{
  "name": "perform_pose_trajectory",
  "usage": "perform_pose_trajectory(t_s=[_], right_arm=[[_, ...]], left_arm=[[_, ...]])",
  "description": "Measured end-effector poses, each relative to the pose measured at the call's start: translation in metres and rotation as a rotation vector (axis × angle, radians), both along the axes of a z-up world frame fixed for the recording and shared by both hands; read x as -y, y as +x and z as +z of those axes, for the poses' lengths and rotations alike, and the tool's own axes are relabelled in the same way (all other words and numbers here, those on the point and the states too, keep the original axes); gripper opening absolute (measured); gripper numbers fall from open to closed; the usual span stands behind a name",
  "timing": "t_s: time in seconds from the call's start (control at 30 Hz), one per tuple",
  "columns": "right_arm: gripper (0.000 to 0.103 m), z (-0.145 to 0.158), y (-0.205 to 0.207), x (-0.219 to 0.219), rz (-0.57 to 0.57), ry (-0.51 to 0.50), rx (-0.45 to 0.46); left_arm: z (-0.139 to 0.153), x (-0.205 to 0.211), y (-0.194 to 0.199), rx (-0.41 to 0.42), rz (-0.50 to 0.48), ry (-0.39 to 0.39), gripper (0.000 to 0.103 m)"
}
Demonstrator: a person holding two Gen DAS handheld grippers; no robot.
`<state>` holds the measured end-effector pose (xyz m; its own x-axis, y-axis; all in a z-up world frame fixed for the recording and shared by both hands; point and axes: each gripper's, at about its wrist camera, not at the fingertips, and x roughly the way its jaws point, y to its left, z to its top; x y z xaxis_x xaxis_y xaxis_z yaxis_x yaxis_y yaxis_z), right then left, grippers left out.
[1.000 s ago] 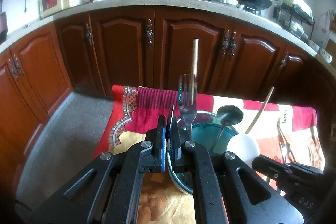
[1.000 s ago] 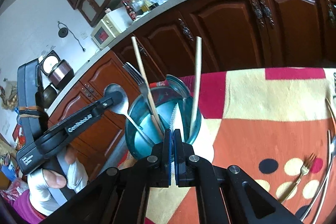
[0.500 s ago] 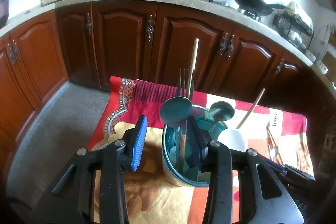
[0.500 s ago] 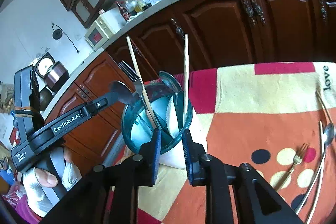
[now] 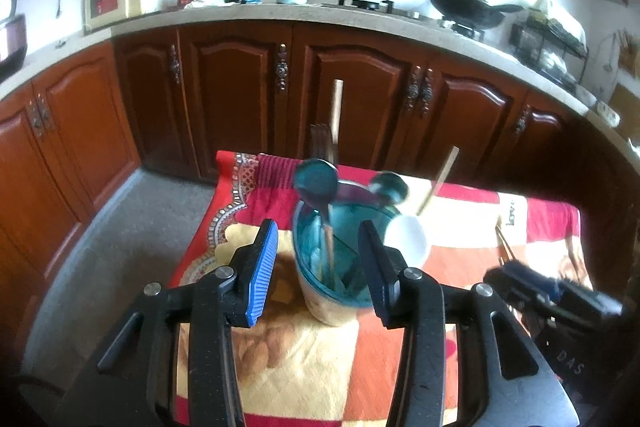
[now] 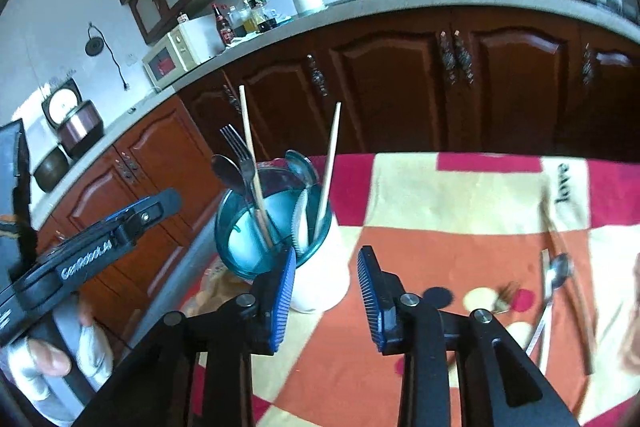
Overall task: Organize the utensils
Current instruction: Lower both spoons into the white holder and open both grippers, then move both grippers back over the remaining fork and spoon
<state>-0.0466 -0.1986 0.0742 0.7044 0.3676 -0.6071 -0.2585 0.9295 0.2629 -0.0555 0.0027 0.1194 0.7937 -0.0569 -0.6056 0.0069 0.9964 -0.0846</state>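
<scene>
So, going left to right, with the holder as my landmark:

Left gripper (image 5: 318, 269): I am holding it with its jaws spread wide and gripping nothing; the blue-padded finger is sitting left of the holder, the other finger is standing in front of the holder's right rim.

Holder (image 6: 256, 227): the teal utensil holder is standing upright on the tablecloth (image 6: 460, 227), near the cloth's left edge, with a white cup (image 6: 320, 279) touching its right side.

In the holder: a spoon (image 6: 226, 169) and a fork (image 6: 238, 151) are leaning out over its left rim, two wooden chopsticks (image 6: 330, 155) are sticking up well above it, and a second spoon bowl (image 6: 300, 163) is showing at the far rim. A pale ridged utensil (image 6: 300, 223) is standing inside too; I cannot tell what it is.

Right gripper (image 6: 326, 291): I am keeping it wide apart as well, with nothing between the blue pads; it is hovering just right of the holder, its left finger overlapping the cup in my view.

Loose utensils: well right of the holder, a blurred fork (image 6: 506, 297), a spoon (image 6: 554, 283) and a chopstick (image 6: 568, 267) are lying flat on the cloth.

Background: behind the holder, dark wooden cabinets (image 5: 240, 99) are running under the countertop (image 5: 260, 13).
</scene>
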Motion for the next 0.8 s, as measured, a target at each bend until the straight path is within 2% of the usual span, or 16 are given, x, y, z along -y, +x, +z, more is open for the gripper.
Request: perform_pose_trajectory(t_s=[0.43, 0.63, 0.8], right_arm=[[0.037, 0.015, -0.038, 0.035, -0.083, -0.060, 0.043], [0.040, 0.005, -0.052, 0.074, -0.156, -0.065, 0.019], [0.040, -0.015, -0.065, 0.115, -0.237, -0.042, -0.029]], left_arm=[[-0.003, 0.045, -0.028, -0.009, -0.081, 0.009, 0.041], [-0.012, 0.075, -0.028, -0.052, -0.153, -0.016, 0.041], [-0.022, 0.097, -0.025, -0.080, -0.191, -0.006, 0.041]])
